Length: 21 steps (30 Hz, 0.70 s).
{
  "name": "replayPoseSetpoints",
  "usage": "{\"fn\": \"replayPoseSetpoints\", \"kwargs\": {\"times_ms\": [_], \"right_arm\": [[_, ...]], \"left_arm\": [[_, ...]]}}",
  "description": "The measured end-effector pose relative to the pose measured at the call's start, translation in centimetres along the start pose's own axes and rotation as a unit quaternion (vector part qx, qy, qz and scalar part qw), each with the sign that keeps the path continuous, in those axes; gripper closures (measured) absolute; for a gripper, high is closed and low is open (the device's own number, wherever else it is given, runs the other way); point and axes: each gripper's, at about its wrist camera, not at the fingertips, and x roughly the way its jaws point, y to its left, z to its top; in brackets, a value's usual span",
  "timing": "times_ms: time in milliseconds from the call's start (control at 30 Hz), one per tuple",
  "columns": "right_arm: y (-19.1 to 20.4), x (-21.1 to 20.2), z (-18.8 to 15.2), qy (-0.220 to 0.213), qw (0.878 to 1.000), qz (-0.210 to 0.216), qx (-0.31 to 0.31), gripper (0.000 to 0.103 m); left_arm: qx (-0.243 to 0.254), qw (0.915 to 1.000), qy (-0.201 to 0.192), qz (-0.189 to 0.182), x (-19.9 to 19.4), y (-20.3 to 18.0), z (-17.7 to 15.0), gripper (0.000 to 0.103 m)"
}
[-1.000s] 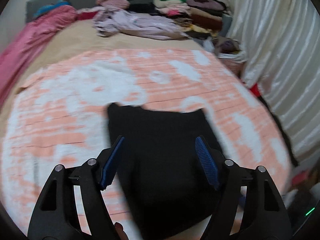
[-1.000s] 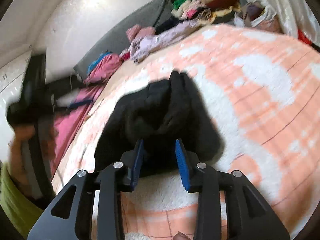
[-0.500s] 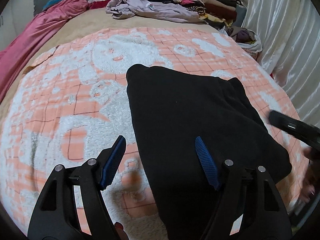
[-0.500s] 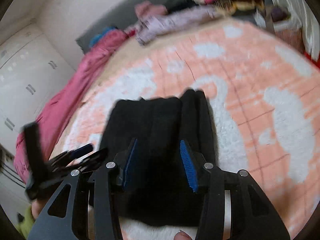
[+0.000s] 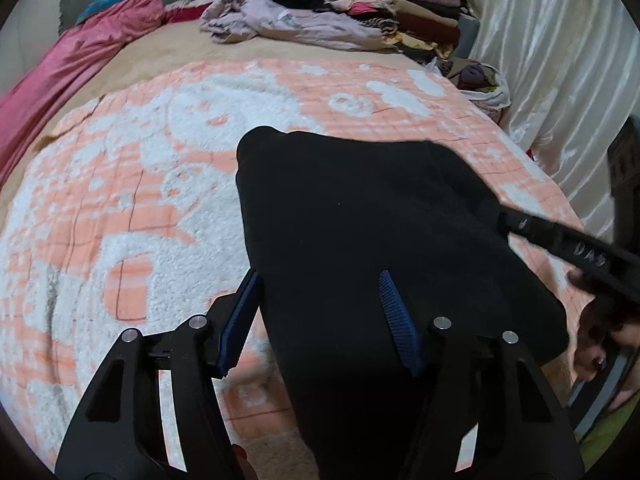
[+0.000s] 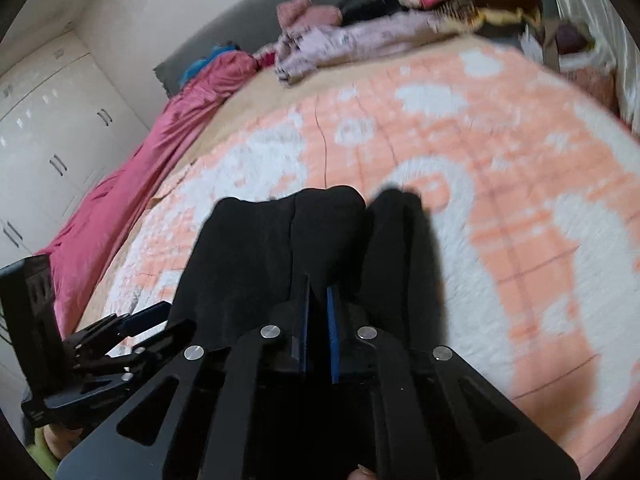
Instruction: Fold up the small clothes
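The left gripper (image 5: 320,320) is wide open and holds nothing; its blue pads stand on both sides of the near left edge of the black fleece garment (image 5: 360,232). The right gripper (image 6: 318,332) is nearly closed, with a fold of the same garment (image 6: 320,240) pinched between its pads. The garment lies flat on the orange and white fluffy blanket (image 5: 140,200). Beyond the blanket are a crumpled lilac cloth (image 5: 288,24) and a stack of folded clothes (image 5: 396,4); a pink cover (image 5: 68,64) lies to its left.
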Motion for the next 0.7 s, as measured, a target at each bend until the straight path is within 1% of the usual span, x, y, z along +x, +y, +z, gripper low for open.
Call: {"fn": "replayPoseSetpoints", "kwargs": {"times_ms": [100,167,267,367,433,467,533,600,667,700], "right_arm": [[0.2,-1.1,0.6,-0.015,0.998,-0.04,-0.044,0.097],[-0.6,-0.4,0.6,-0.007,0.997,-0.057,-0.044,0.097],[-1.7,1.9,0.0,0.017,0.996,-0.077,-0.041,0.097],[-1.7,3.1,-0.3,0.021,0.994,-0.094,-0.047,0.096],[-1.9,3.0,-0.4,0.015,0.995,-0.089,-0.042,0.094],[-2.2,2.7,-0.4,0.014,0.996,-0.081,-0.035,0.089],[-3.0,1.3,-0.6,0.003,0.998,-0.056,-0.006,0.083],[-3.2,-0.3,-1.0,-0.008,0.999,-0.036,0.005,0.08],[-3.1,-2.0,-1.6,-0.018,1.0,-0.014,0.015,0.071],[-2.7,-2.7,-1.9,-0.021,1.0,-0.002,0.012,0.069]], "left_arm": [[0.011,0.9999,0.0,-0.01,-0.2,-0.9,0.2,0.043],[0.012,0.9999,0.003,-0.01,0.1,-1.3,0.2,0.042],[0.017,0.9998,0.01,0.003,1.1,-1.9,-0.1,0.041],[0.014,0.9998,0.009,0.007,1.7,-1.8,-0.3,0.041],[0.013,0.9998,0.01,0.009,1.7,-1.8,-0.4,0.041],[0.013,0.9998,0.011,0.009,1.6,-1.8,-0.4,0.041],[0.012,0.9998,0.011,0.01,1.6,-1.7,-0.4,0.041],[0.008,0.9998,0.013,0.008,1.5,-1.6,-0.5,0.041],[0.008,0.9998,0.013,0.008,1.4,-1.6,-0.5,0.041],[0.006,0.9999,0.014,0.007,1.3,-1.6,-0.6,0.041]]}}
